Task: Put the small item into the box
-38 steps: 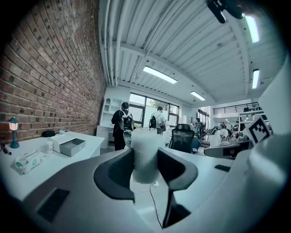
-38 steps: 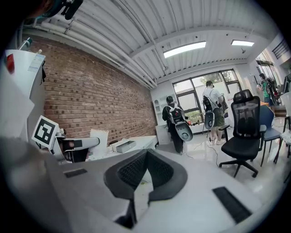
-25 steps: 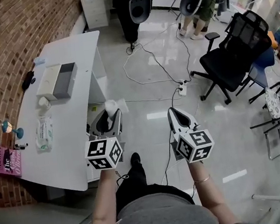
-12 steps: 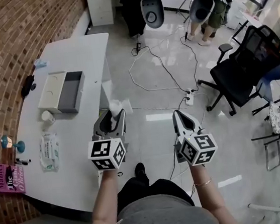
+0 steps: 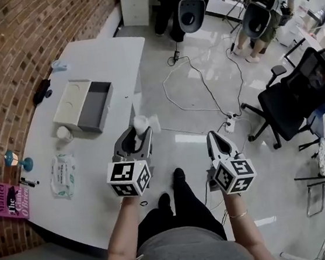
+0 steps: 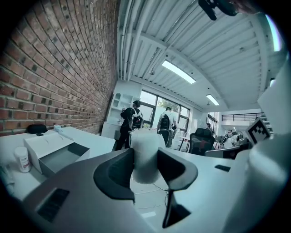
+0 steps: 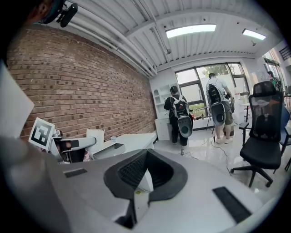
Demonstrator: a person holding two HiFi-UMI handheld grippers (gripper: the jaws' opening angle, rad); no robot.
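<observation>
White surface (image 5: 98, 63) runs along a brick wall, with floor cables and 2 people with backpacks far behind it. Left tongs (image 5: 140, 134) are clenched on the small item (image 5: 141, 123), a pale stubby cylinder standing upright between the pads. Right tongs (image 5: 215, 139) are pressed together with nothing in them, held over the floor.

My landmark is the box (image 5: 95, 105), lying open on the surface with its white lid (image 5: 72, 100) alongside, on the side away from the item. The item hangs in the air on the person's side of the box, just off the surface's edge, apart from the box and not yet above it.

By my reading, the pick is done. Carrying over the box, lowering and letting go are left.

Only the left gripper view shows both pads bearing on the item's sides, and the box's hollow with nothing visible inside. Only the head view shows the gap between item and box, plus a small jar (image 5: 64, 133) and a wipes pack (image 5: 62, 175) on the person's side of the box. Only the right gripper view shows that its jaws meet.
</observation>
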